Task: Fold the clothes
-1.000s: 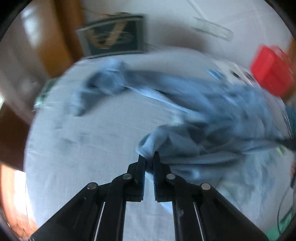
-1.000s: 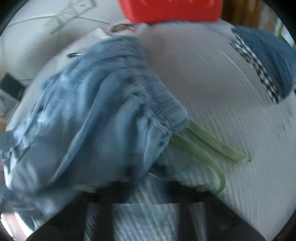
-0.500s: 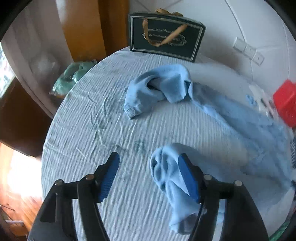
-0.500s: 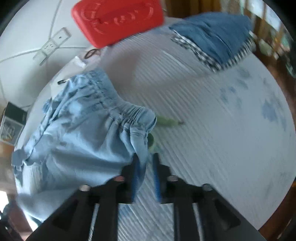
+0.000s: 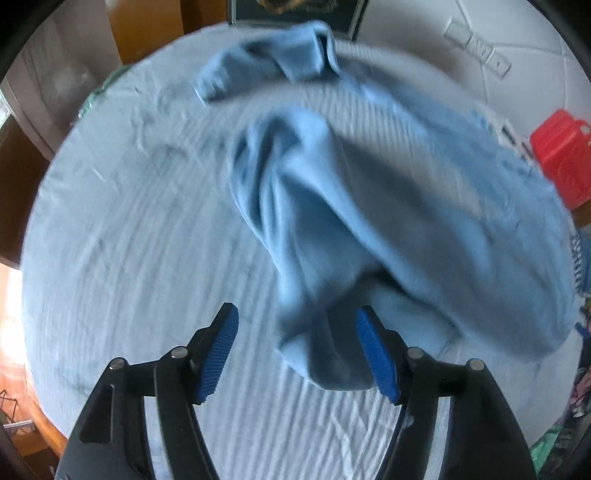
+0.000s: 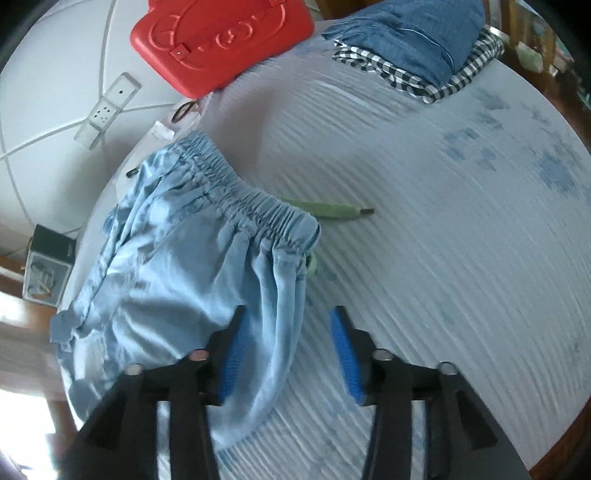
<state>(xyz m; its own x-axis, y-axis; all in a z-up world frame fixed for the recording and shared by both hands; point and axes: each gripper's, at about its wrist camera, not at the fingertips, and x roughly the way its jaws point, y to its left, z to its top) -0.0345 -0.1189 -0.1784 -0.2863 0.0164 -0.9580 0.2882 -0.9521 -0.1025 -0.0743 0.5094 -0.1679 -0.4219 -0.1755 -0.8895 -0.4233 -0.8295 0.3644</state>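
Light blue trousers (image 5: 369,206) lie crumpled on a round table with a pale striped cloth (image 5: 129,258). One leg end lies between the fingers of my open left gripper (image 5: 297,350), the other leg (image 5: 273,62) lies at the far edge. In the right wrist view the elastic waistband (image 6: 240,195) faces the table's middle, and a fold of the trousers (image 6: 177,280) lies between the fingers of my open right gripper (image 6: 286,358). Neither gripper holds the cloth.
A red plastic case (image 6: 221,40) stands at the table's back edge, also in the left wrist view (image 5: 561,155). A folded stack of denim and checked clothes (image 6: 417,48) lies at the far right. A green hanger (image 6: 328,210) pokes from under the waistband. A dark gift bag (image 5: 295,11) stands beyond the table.
Both grippers have let go of the trousers and opened. The trousers dropped onto the table, and the left gripper moved nearer to the leg end.
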